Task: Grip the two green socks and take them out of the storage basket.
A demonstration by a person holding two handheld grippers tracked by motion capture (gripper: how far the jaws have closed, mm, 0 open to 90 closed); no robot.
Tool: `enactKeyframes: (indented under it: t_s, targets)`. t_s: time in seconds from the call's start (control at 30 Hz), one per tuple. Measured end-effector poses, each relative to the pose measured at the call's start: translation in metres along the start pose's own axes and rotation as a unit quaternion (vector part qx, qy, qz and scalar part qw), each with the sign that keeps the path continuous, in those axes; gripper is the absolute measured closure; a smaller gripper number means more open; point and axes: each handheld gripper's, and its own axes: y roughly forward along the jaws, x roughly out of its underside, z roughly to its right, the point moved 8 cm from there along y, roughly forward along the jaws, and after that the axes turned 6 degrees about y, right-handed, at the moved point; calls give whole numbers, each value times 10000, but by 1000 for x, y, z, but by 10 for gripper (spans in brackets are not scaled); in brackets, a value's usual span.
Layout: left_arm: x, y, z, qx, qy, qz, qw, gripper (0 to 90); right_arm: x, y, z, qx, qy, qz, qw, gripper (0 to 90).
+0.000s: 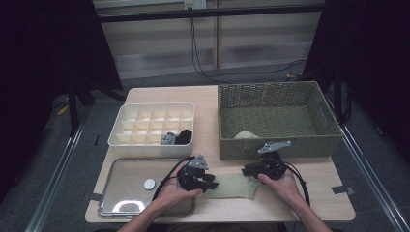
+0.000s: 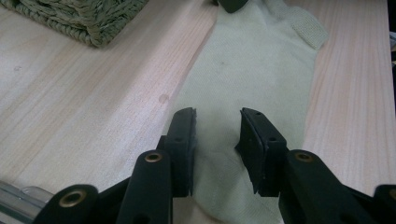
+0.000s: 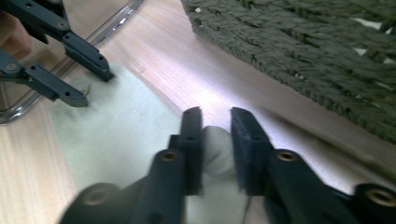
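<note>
High view: a pale green sock (image 1: 234, 187) lies flat at lower centre of the desk (image 1: 319, 193), left gripper (image 1: 209, 182) and right gripper (image 1: 247, 170) at its ends. Left gripper view: fingers (image 2: 182, 140) released, straddling the sock (image 2: 243, 74). Right gripper view: fingers (image 3: 192, 140) clenched on a sock (image 3: 116, 135) fold, lower centre.
</note>
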Motion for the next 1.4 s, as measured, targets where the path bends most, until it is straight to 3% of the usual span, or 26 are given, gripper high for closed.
enactKeyframes:
  t_s: [0.07,0.1,0.2,0.43,0.53,0.67,0.7,0.73,0.83,1.0,1.1,1.17,1.37,1.4]
  targets:
    - [0,-1,0,-21,23,-89,10000,647,0,-2,-2,-36,20,28,10000,830]
    - [-2,1,2,12,-23,32,10000,645,-1,-3,-3,-64,40,64,10000,848]
    - [-6,1,5,98,-2,86,9999,653,-3,-6,-4,-63,51,146,9999,863]
    - [-30,6,23,508,-70,394,9979,753,-9,-11,-3,21,117,290,9995,870]
    - [-36,15,31,658,-76,398,9970,763,-11,-10,-4,36,121,330,9994,870]
    - [-37,29,40,879,8,203,9959,791,-14,-8,-7,17,115,344,9993,871]
    - [-38,30,41,865,108,128,9961,800,-15,-8,-8,27,133,349,9993,871]
    - [-41,31,44,978,1,213,9950,805,-16,-8,-9,3,107,351,9993,871]
    - [-42,35,47,1100,17,197,9937,814,-17,-8,-11,-13,106,375,9992,872]
    - [-35,43,48,1043,37,-42,9945,831,-22,-8,-14,-23,119,441,9990,873]
    - [-34,44,45,1082,-13,-16,9941,845,-24,-10,-17,-52,113,478,9988,873]
    - [-35,45,41,932,-58,-42,9956,847,-25,-11,-19,-65,116,529,9985,873]
    - [-38,47,38,804,-38,-17,9968,847,-22,-17,-31,-139,60,567,9983,873]
    - [-39,48,36,745,-111,30,9972,846,-22,-19,-33,-154,50,568,9983,873]
